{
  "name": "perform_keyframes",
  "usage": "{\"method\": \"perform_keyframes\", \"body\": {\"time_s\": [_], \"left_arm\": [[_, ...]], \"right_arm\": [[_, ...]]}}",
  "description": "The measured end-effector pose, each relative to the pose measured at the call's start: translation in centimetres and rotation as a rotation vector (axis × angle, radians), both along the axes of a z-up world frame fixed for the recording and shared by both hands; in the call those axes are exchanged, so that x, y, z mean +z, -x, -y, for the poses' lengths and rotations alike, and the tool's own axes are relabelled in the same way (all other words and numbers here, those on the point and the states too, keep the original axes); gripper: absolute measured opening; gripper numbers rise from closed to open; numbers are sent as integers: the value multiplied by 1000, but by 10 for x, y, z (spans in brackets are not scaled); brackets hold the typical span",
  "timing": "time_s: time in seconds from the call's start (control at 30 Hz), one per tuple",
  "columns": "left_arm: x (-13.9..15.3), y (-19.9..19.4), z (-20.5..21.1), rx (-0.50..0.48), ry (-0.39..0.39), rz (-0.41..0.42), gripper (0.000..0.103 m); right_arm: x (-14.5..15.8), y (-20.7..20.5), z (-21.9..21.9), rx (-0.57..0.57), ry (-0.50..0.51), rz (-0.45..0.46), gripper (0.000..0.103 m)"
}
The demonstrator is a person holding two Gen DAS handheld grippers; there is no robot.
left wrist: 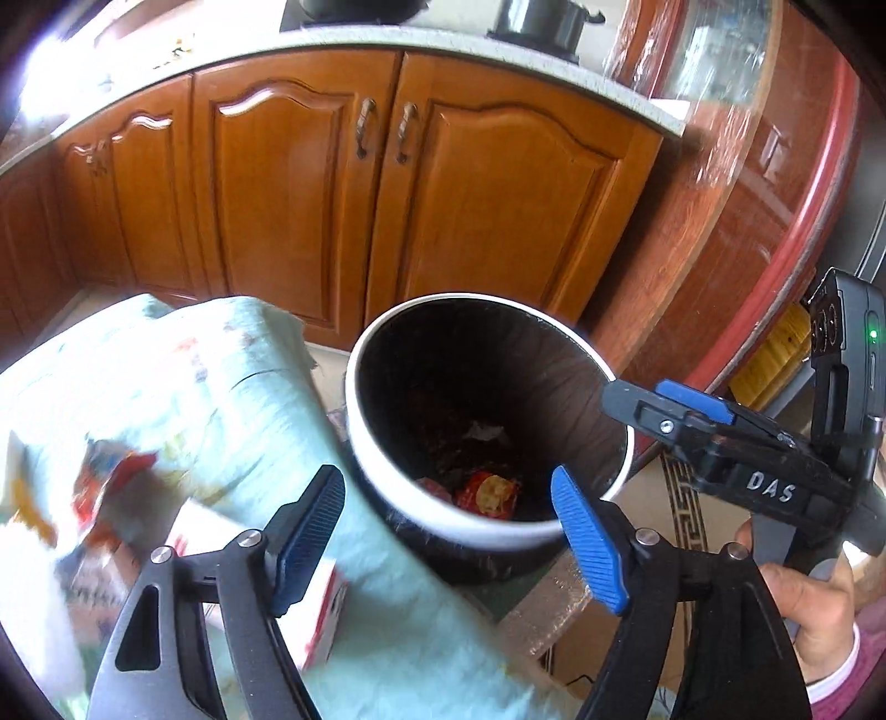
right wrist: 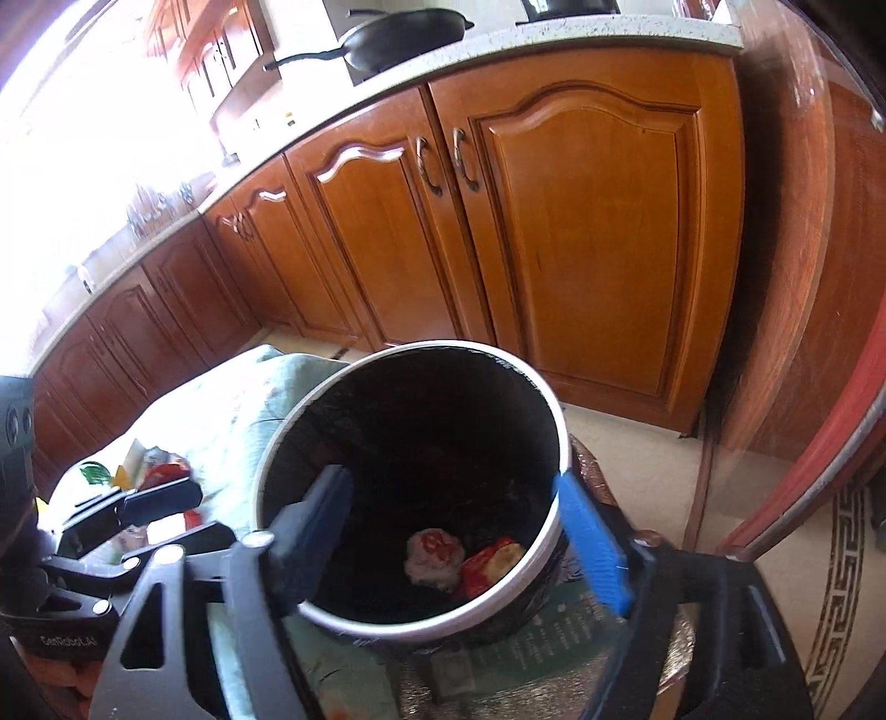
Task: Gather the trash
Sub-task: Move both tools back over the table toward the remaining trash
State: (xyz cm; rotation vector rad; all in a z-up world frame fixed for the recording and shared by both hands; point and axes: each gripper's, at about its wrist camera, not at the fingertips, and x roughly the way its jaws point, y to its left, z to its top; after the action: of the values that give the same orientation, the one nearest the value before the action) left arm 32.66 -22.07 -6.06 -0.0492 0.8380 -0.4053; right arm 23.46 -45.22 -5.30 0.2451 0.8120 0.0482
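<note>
A round bin with a white rim and black liner stands on the floor beside a table under a pale green cloth. Red and yellow wrappers lie at its bottom; in the right wrist view the bin rim holds a crumpled white-red wad and a red-yellow wrapper. My left gripper is open and empty at the bin's near rim. My right gripper is open and empty over the bin; it shows in the left wrist view. Blurred colourful wrappers and a white-red box lie on the cloth.
Wooden cabinet doors under a speckled counter stand behind the bin. A frying pan and a pot sit on the counter. A curved red-brown glass-fronted cabinet stands at right. A patterned rug lies on the floor.
</note>
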Motion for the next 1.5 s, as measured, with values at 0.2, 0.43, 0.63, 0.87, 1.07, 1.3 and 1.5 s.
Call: {"method": "perform_keyframes", "body": {"time_s": [0.2, 0.43, 0.63, 0.87, 1.07, 1.3, 1.5], "left_arm": [[-5, 47, -35, 63, 20, 18, 78], [5, 103, -70, 152, 20, 15, 78], [10, 137, -107, 231, 24, 13, 78], [14, 170, -145, 336, 42, 1, 78], [22, 172, -153, 377, 32, 13, 78], [30, 159, -152, 401, -9, 14, 78], [36, 139, -158, 427, -28, 19, 78]], "right_arm": [[2, 28, -22, 20, -53, 18, 89], [-1, 55, -56, 68, -103, 10, 89], [-2, 68, -85, 121, -110, -2, 89], [-5, 71, -115, 185, -91, -10, 89], [-10, 65, -139, 232, -66, -13, 89], [-18, 43, -167, 334, 36, -14, 89], [-26, 14, -180, 430, 132, -30, 89]]}}
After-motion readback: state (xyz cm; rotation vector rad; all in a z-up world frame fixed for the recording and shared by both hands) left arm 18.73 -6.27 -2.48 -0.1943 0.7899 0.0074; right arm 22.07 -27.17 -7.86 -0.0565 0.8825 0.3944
